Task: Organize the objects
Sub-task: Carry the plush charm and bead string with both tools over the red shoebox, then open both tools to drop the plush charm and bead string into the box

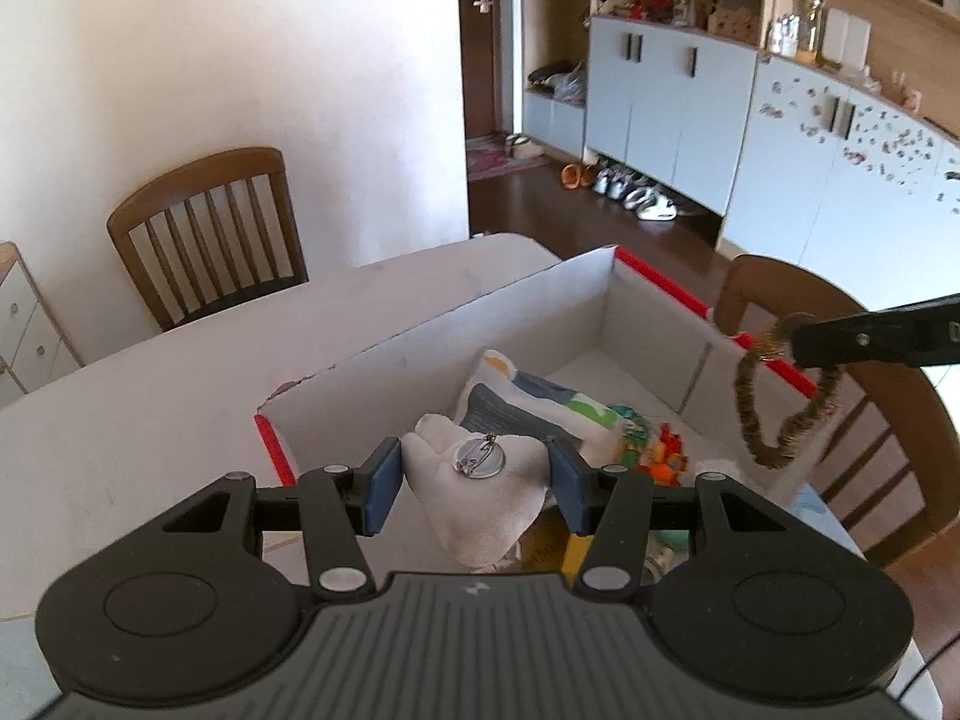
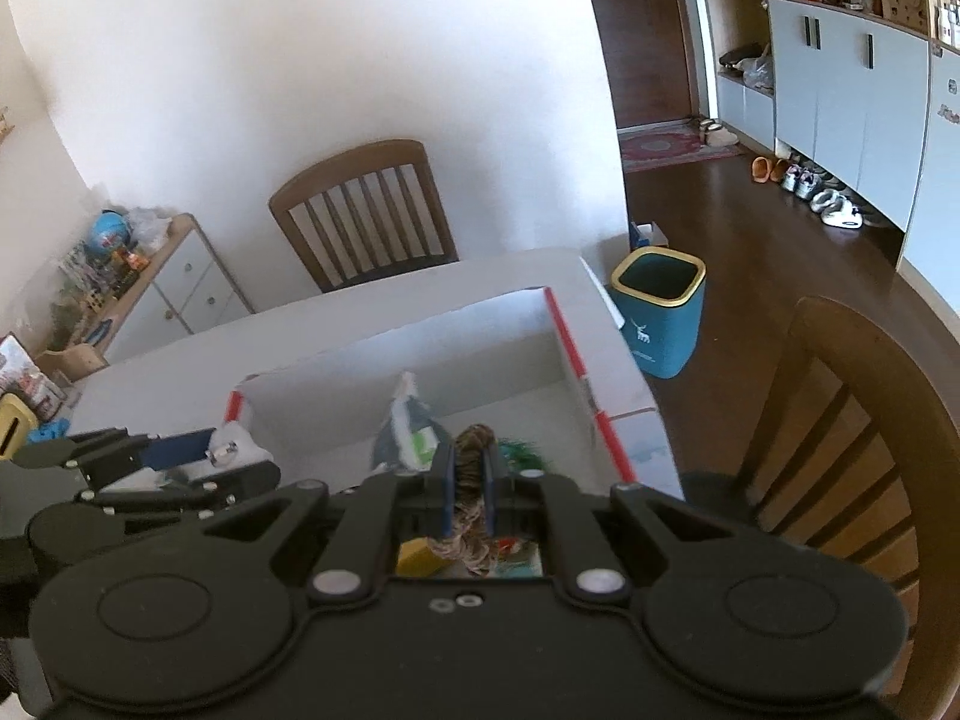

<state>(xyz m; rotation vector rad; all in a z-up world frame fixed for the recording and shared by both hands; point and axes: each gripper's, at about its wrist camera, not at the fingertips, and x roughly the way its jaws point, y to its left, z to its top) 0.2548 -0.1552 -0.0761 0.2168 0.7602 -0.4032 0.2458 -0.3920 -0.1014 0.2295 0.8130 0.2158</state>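
Observation:
My left gripper (image 1: 474, 480) is shut on a white plush toy (image 1: 480, 504) with a round metal pin badge (image 1: 478, 456) on its back, held over the near end of a white cardboard box (image 1: 420, 360) with red edges. My right gripper (image 2: 468, 480) is shut on a brown twisted-rope ring (image 2: 474, 441). In the left wrist view that ring (image 1: 780, 414) hangs from the right gripper (image 1: 786, 342) above the box's right rim. Inside the box lie a printed packet (image 1: 528, 402) and small green and orange items (image 1: 654, 450). The left gripper (image 2: 216, 450) and its plush show at the left of the right wrist view.
The box stands on a white table (image 1: 150, 408). Wooden chairs stand behind the table (image 1: 210, 234) and to its right (image 2: 840, 420). A teal bin (image 2: 660, 312) sits on the dark floor beyond the table's far corner. Cabinets and shoes line the right wall.

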